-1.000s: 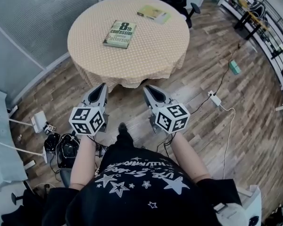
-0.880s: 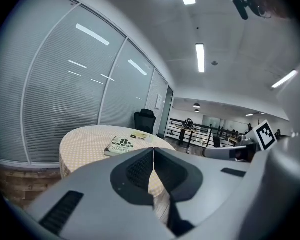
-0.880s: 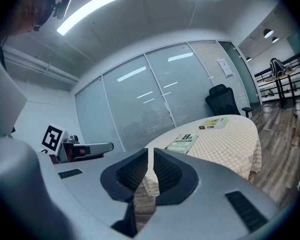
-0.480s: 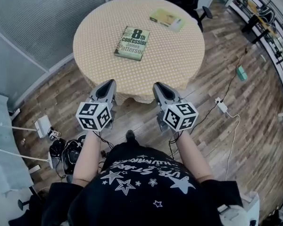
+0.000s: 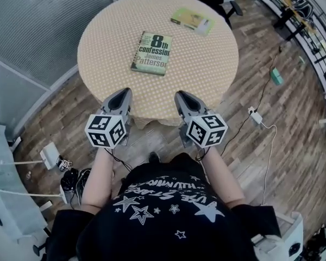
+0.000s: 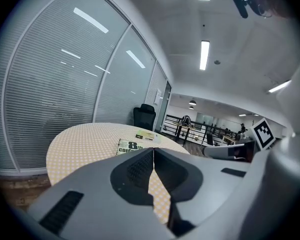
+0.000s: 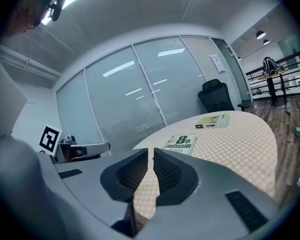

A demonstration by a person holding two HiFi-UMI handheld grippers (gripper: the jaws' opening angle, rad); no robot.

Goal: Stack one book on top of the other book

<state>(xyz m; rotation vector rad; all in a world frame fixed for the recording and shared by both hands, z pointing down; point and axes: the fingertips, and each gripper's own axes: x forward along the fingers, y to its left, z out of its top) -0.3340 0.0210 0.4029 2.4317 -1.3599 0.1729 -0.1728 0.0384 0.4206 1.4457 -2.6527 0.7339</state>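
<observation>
With the left tool (image 5: 121, 93) and right tool (image 5: 183, 95) both pinched shut and empty at the near edge of the surface (image 5: 100, 42), the Patterson book (image 5: 152, 53) lies lengthwise ahead between them, the yellow book (image 5: 192, 20) beyond it, rightward.

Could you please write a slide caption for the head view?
Left hand-held gripper and right hand-held gripper, both shut, by the table; near book and far book lie apart.

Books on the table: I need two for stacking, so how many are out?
2. The 8th Confession book lies near the middle of the round table; the yellow-green book lies near its far edge, apart from it. No others seem hidden.
</observation>
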